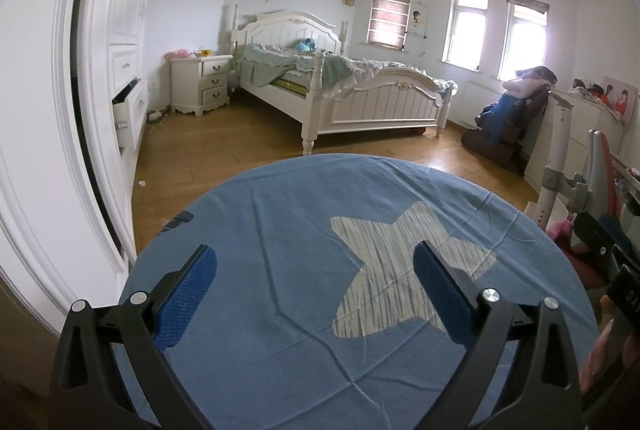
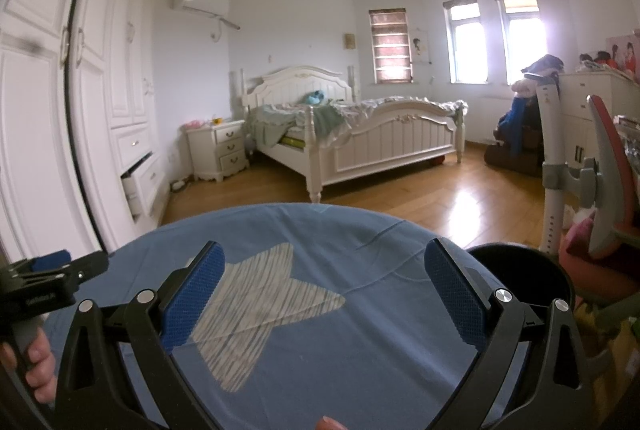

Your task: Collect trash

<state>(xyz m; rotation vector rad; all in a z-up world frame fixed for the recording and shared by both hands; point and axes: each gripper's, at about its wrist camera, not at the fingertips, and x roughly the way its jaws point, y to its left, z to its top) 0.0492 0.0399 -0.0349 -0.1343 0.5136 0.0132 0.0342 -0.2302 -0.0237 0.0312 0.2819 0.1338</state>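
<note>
Nearby, the left gripper and right gripper hover with jaws spread wide, empty, over the blue star-patterned cloth-covered table. No trash lies on it. Just right sits a round black bin. Farther off, a small white scrap on the wooden floor looks the likeliest target; approach low and slowly.

I see blue cloth with grey-striped star at 6 o'clock; white bed at 12; black bin.
</note>
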